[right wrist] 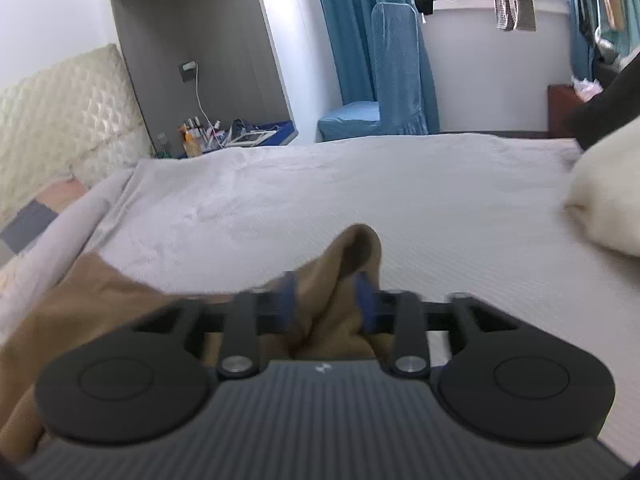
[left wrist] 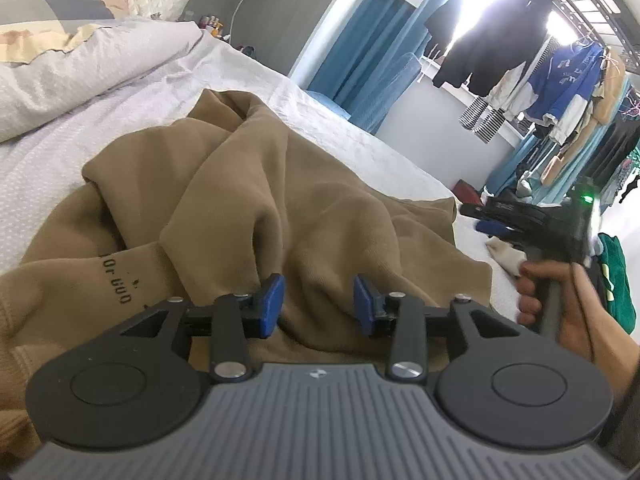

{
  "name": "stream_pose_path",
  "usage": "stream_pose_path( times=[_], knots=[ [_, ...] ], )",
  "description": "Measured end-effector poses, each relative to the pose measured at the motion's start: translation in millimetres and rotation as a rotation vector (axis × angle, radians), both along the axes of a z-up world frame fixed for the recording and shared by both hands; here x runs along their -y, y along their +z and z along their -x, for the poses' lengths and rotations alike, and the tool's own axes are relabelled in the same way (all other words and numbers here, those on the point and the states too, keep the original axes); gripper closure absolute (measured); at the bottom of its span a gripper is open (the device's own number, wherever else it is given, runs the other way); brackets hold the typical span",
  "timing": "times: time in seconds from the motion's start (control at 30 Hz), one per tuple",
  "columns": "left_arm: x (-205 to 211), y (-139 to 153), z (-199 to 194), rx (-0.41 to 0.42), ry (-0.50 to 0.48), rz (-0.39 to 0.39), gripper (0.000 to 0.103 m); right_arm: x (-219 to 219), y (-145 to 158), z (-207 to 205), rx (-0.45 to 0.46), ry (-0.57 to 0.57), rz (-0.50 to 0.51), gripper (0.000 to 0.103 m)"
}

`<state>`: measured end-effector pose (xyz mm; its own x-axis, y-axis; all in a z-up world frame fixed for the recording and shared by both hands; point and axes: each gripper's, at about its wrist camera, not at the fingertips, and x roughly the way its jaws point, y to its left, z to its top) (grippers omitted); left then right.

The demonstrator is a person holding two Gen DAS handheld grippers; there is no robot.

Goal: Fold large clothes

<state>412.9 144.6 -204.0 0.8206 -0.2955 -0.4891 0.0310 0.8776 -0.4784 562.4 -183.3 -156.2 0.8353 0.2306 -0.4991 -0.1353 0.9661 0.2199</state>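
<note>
One brown sweatshirt (left wrist: 256, 200) is lying crumpled on the bed (left wrist: 360, 136), with dark printed lettering showing on a fold at its near left side. Over its near edge the left gripper (left wrist: 318, 306) is hovering, its blue-padded fingers (left wrist: 270, 304) standing apart with only loose cloth below the gap and nothing pressed between them. At the sweatshirt's right edge a hand (left wrist: 560, 300) is holding the right gripper (left wrist: 480, 216) by its handle, a green light glowing on top of it. In the right wrist view, the right gripper (right wrist: 326, 300) is blurred; a raised fold of the sweatshirt (right wrist: 344, 264) is standing up between its two fingers (right wrist: 366, 300), which are parted, and the blur leaves it unclear whether the pads are touching the cloth.

Beneath the sweatshirt the bed is showing a pale textured cover. Beyond the sweatshirt's left side, a white duvet (left wrist: 80, 76) is lying bunched against a quilted cream headboard (right wrist: 60, 108). On the far right of the bed one cream-coloured garment (right wrist: 604, 196) is sitting well apart from the sweatshirt. Past the bed, blue curtains (left wrist: 360, 52) are hanging beside a bright window, several garments (left wrist: 520, 60) are hanging on a rail in front of it, and a low shelf of small bottles (right wrist: 196, 132) is standing near the headboard.
</note>
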Motion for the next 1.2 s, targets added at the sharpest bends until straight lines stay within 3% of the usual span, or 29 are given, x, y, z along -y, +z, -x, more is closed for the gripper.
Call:
stream_pose_path(
  times=[0.1,0.27,0.53,0.67,0.87,1.03,1.2],
  knots=[
    [2,6,8,0.010,0.002,-0.011,0.054,-2,13,23,-0.014,0.001,0.014,0.053],
    [2,13,20,0.010,-0.004,-0.037,0.054,6,27,76,-0.032,0.009,-0.084,0.053],
    [5,25,63,0.024,0.014,-0.035,0.054,9,39,164,-0.081,0.108,-0.094,0.053],
    [9,33,92,0.025,0.048,-0.082,0.054,2,49,194,-0.095,0.176,-0.055,0.053],
    [13,77,147,0.027,0.065,-0.086,0.054,4,68,237,-0.174,0.243,-0.039,0.053],
    [16,128,187,-0.031,0.046,-0.108,0.053,18,98,274,-0.233,0.327,-0.045,0.054],
    [8,158,190,-0.122,0.048,-0.107,0.047,37,107,285,-0.355,0.315,-0.098,0.054]
  ],
)
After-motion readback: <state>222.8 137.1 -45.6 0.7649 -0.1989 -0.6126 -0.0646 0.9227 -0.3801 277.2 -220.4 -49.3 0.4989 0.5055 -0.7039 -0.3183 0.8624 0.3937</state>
